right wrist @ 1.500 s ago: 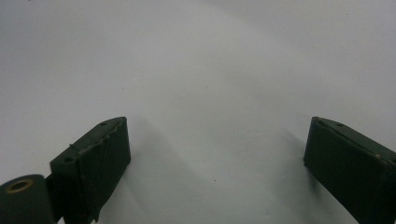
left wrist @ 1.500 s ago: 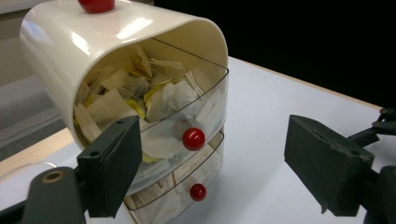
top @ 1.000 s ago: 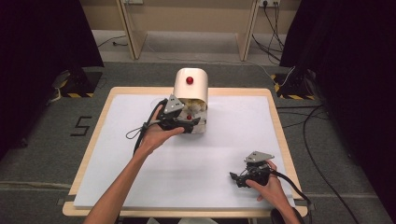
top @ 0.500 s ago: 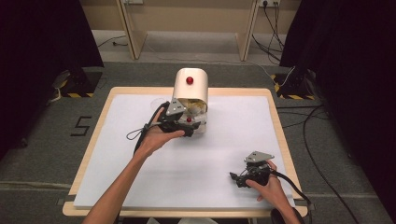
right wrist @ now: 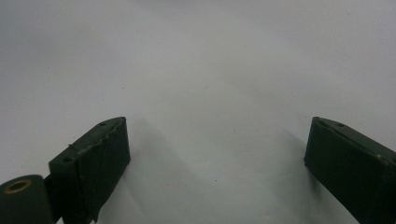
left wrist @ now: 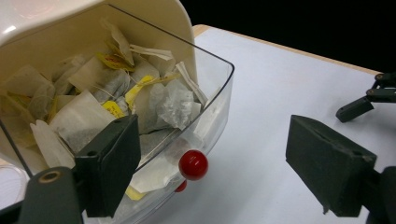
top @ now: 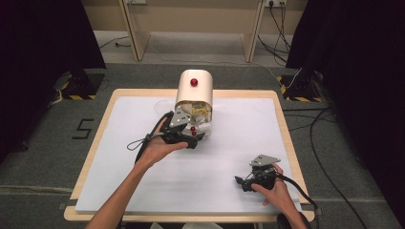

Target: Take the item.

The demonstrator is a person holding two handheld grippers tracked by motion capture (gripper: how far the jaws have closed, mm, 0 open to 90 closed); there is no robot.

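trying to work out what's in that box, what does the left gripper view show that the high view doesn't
Left gripper view alone: tea bags with yellow tags piled in the clear drawer, and the left gripper open, one of its fingers at the drawer wall.

High view alone: the whole table, the box's cream hood with a red knob on top, and both hands; the drawer contents are unclear.

Both: the drawer's red knob, the white mat and the right gripper.

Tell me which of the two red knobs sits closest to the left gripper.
The red knob on the clear drawer front, between the open jaws of the left gripper. The other red knob sits up on the cream dispenser's top, farther off.
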